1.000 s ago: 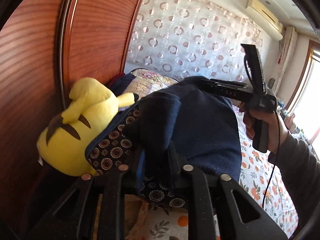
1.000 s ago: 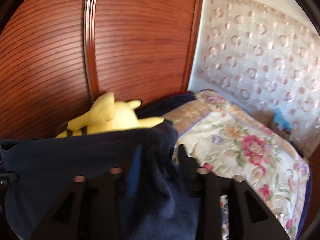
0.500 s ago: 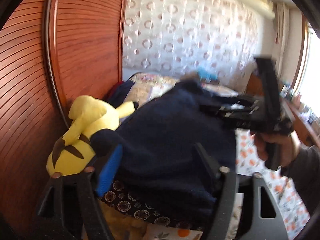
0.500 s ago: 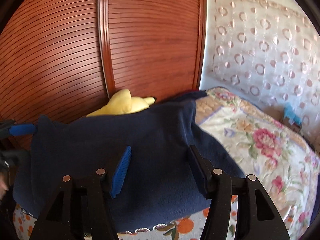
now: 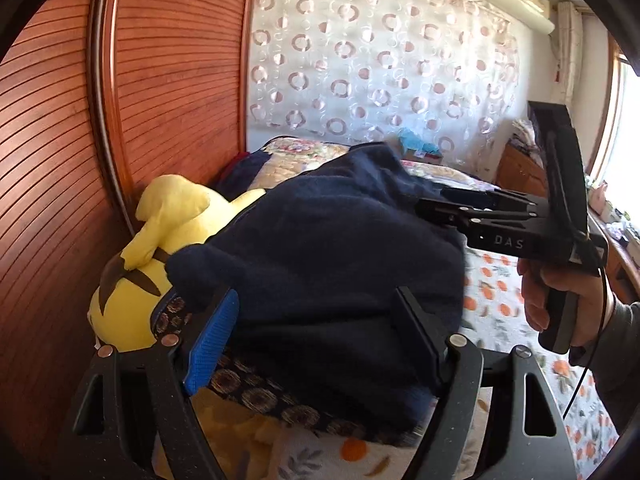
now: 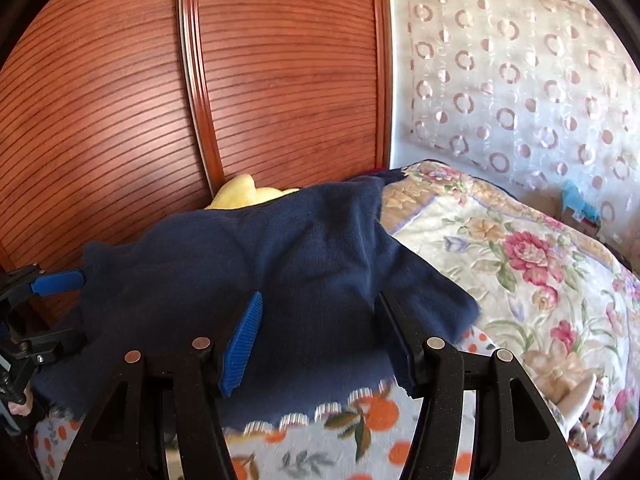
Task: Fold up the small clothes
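A navy fleece garment [image 5: 320, 248] lies bunched on a dark cloth with a ring pattern [image 5: 256, 392], on the bed. My left gripper [image 5: 316, 296] stands open at its near edge, and the fabric bulges between the spread fingers without being pinched. In the right wrist view the garment [image 6: 280, 264] lies spread out, with my right gripper [image 6: 320, 300] open over its near hem. Seen from the left wrist view, the right gripper [image 5: 430, 202] sits at the garment's right edge, carried by a hand [image 5: 560, 296]. The left gripper [image 6: 68, 312] shows at the left rim of the right wrist view.
A yellow plush toy [image 5: 160, 248] leans against the ribbed wooden wardrobe door [image 5: 60, 160] to the left of the garment. A floral quilt [image 6: 500, 248] lies to the right. The orange-print sheet [image 6: 340, 420] covers the bed in front. A ring-patterned curtain [image 5: 380, 60] hangs behind.
Both grippers were shut on the navy garment a second ago and have opened. The garment has dropped and settled on the bed, and both grippers have drawn back a little.
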{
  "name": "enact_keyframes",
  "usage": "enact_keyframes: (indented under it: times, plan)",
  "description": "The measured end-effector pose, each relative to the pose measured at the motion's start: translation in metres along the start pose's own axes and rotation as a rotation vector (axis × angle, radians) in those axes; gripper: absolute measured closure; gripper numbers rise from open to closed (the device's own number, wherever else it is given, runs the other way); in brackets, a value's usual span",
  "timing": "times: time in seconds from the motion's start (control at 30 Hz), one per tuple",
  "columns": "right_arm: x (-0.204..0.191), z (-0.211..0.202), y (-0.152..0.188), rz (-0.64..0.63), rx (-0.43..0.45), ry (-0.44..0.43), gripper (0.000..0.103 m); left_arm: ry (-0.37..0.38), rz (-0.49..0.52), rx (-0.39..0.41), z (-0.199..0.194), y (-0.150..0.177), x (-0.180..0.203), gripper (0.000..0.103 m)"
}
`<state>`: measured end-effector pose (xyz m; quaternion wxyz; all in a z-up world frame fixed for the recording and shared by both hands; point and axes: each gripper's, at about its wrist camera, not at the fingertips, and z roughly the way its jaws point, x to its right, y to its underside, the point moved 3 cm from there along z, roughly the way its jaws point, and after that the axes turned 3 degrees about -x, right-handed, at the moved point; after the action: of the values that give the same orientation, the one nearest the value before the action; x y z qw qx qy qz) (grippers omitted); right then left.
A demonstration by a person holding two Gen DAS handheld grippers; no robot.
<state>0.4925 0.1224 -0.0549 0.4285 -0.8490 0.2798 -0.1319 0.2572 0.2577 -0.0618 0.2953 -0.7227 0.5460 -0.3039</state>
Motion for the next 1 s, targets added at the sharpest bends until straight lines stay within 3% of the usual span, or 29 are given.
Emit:
enact_keyframes:
  times: [0.3, 0.6, 0.8, 0.9, 1.0]
  plan:
    - [-0.018, -0.100, 0.043, 0.070, 0.079, 0.084, 0.043, 0.017, 0.086, 0.052, -0.044, 0.008, 0.046, 0.024]
    - [-0.047, -0.230, 0.118, 0.144, 0.133, 0.235, 0.041, 0.044, 0.164, 0.089, -0.083, 0.026, 0.118, 0.024]
    - [-0.074, -0.304, 0.161, 0.191, 0.165, 0.338, 0.032, 0.076, 0.211, 0.112, -0.107, 0.037, 0.164, 0.024]
    - [-0.090, -0.335, 0.172, 0.204, 0.185, 0.385, 0.023, 0.074, 0.232, 0.130, -0.121, 0.043, 0.185, 0.024]
    - [-0.105, -0.360, 0.183, 0.219, 0.214, 0.396, 0.017, 0.094, 0.245, 0.143, -0.132, 0.047, 0.200, 0.024]
